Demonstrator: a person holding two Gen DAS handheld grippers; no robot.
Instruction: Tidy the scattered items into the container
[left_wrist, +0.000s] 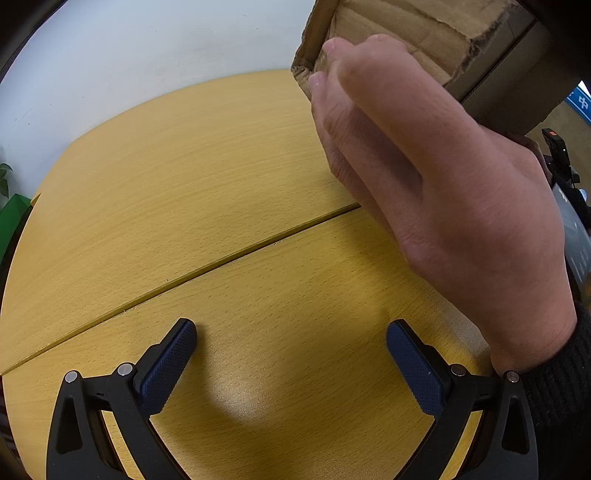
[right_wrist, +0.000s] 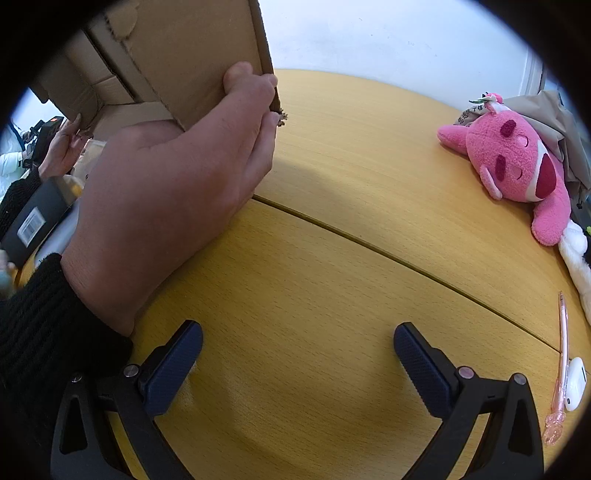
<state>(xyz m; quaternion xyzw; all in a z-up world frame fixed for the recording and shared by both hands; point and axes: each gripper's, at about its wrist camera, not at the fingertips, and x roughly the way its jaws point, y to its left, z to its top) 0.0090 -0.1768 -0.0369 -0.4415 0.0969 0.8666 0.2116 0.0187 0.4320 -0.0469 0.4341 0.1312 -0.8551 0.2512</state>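
The left gripper (left_wrist: 291, 363) stands with its two blue-padded fingers spread wide over the bare wooden table (left_wrist: 177, 206), nothing between them. The right gripper (right_wrist: 298, 365) is spread just as wide and empty, low over the same yellow-brown tabletop (right_wrist: 332, 280).

The brown corrugated cardboard box (right_wrist: 192, 55), the container, is tilted and lifted off the table at the top of both views, gripped by bare hands. In the left wrist view one hand (left_wrist: 436, 177) in a black knit cuff reaches up to the box's torn edge (left_wrist: 388, 44). The right wrist view shows a hand (right_wrist: 173, 192) pinching a flap, with the thumb on the inside face, and a second hand (right_wrist: 64, 147) at the far side of the box.

Only the right wrist view shows the scattered items: a pink plush toy (right_wrist: 517, 162) lying on its side at the table's right edge, against a beige cloth (right_wrist: 546, 110); a white fluffy thing (right_wrist: 576, 266) just below it; a pink transparent pen (right_wrist: 561, 369) nearer the gripper, with a small white case (right_wrist: 574, 384) touching it. A black flat box with a barcode label (right_wrist: 37, 221) lies at the left, behind the wrist.

The left wrist view alone shows green leaves (left_wrist: 5, 177) at the far left.
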